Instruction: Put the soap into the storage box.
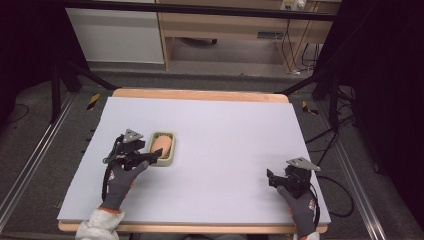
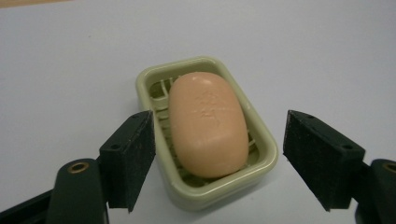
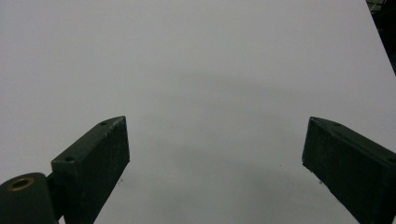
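While the left gripper (image 2: pixel 219 158) was held at the near end of the soap dish (image 2: pixel 261 161), its two black jaws were spread wide, one on each side of the dish's near corners, and nothing was clamped between them. In the left gripper view the left-hand jaw was seen just beside the dish wall, possibly touching it (contact could not be confirmed), while the right-hand jaw was kept a little apart from the opposite rim. The dish, pale green and rectangular with rounded corners, was set flat on the white table surface (image 2: pixel 70 70), and a peach-coloured oval soap bar (image 2: pixel 208 123) was laid inside it on the ribbed floor, lengthwise along the dish. In the high view the dish (image 1: pixel 172 149) with the soap bar (image 1: pixel 162 146) was found on the left half of the table (image 1: pixel 225 130), with the left gripper (image 1: pixel 150 156) at its near left side, held by a grey-gloved hand (image 1: pixel 120 185). The right gripper (image 1: pixel 270 178) was held well apart, near the table's right front corner, and its jaws were likewise spread over bare surface, gripping nothing.
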Motion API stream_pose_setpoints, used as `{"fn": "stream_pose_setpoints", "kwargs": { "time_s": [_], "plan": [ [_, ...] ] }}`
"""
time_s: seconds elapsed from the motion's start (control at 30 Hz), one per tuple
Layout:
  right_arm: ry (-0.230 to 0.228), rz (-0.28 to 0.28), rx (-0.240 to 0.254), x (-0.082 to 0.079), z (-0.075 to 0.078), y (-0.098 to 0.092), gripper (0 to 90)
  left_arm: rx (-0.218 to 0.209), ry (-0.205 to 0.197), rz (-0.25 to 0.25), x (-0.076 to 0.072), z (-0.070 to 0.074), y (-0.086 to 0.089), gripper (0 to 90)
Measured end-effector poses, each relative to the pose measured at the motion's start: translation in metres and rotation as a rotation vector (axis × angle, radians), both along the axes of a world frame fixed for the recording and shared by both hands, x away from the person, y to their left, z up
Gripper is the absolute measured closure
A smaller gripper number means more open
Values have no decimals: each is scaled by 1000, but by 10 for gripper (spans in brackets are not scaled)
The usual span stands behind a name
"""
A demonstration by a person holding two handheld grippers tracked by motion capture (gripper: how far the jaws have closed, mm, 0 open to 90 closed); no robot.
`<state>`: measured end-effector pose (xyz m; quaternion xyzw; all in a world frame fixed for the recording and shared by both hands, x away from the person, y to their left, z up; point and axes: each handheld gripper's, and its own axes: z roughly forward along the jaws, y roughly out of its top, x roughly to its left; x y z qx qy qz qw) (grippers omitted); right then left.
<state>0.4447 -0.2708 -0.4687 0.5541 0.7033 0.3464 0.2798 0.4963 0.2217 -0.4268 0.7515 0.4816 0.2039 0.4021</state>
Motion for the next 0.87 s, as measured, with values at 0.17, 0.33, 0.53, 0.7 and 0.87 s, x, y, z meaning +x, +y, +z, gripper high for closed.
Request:
{"fn": "stream_pose_setpoints", "kwargs": {
  "time_s": [0.17, 0.33, 0.53, 0.7, 0.87],
  "plan": [
    [-3, -8, 2, 0, 2, -2, 80, -3, -4, 44, -14, -4, 20, 248],
    [2, -18, -6, 1, 1, -5, 79, -7, -4, 74, -24, -9, 39, 244],
    [7, -38, -2, 0, 0, -12, 79, 0, 17, 87, -32, -23, 53, 244],
    [17, -44, -9, 1, -1, -17, 73, 21, 37, 90, -37, -32, 60, 241],
    [20, -56, -13, 0, -1, -18, 67, 39, 49, 94, -40, -37, 66, 241]
  ]
}}
